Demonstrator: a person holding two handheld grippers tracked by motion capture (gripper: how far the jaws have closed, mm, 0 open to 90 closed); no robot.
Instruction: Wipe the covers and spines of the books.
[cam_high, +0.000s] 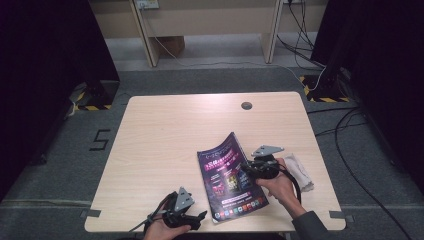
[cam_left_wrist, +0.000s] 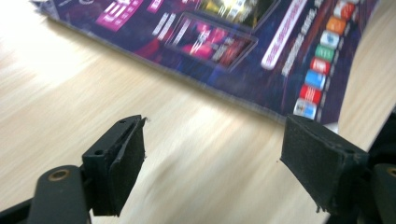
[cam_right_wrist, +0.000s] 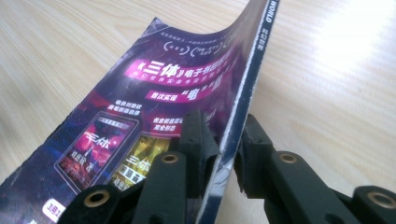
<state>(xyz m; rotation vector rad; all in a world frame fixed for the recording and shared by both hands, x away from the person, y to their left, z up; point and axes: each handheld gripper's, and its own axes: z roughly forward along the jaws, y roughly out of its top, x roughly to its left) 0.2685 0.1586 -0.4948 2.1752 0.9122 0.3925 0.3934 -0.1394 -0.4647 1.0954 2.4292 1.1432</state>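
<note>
Right gripper (cam_high: 248, 169) clamps the spine edge of a purple magazine (cam_high: 229, 179) on the table (cam_high: 165, 135); left gripper (cam_high: 200, 216) waits with its jaws apart.

The magazine lies right of centre on the near half of the table, its back cover up. In the right gripper view the jaws are pressed on the spine edge (cam_right_wrist: 243, 107) from both sides, and that edge is lifted and curls upward while the rest of the cover slopes down to the table. The left gripper sits at the near edge, left of the magazine, its jaws wide apart over bare wood and holding nothing, pointing towards the magazine's near corner (cam_left_wrist: 308, 93). A crumpled white cloth (cam_high: 301, 171) lies just right of the right hand (cam_high: 280, 186).
</note>
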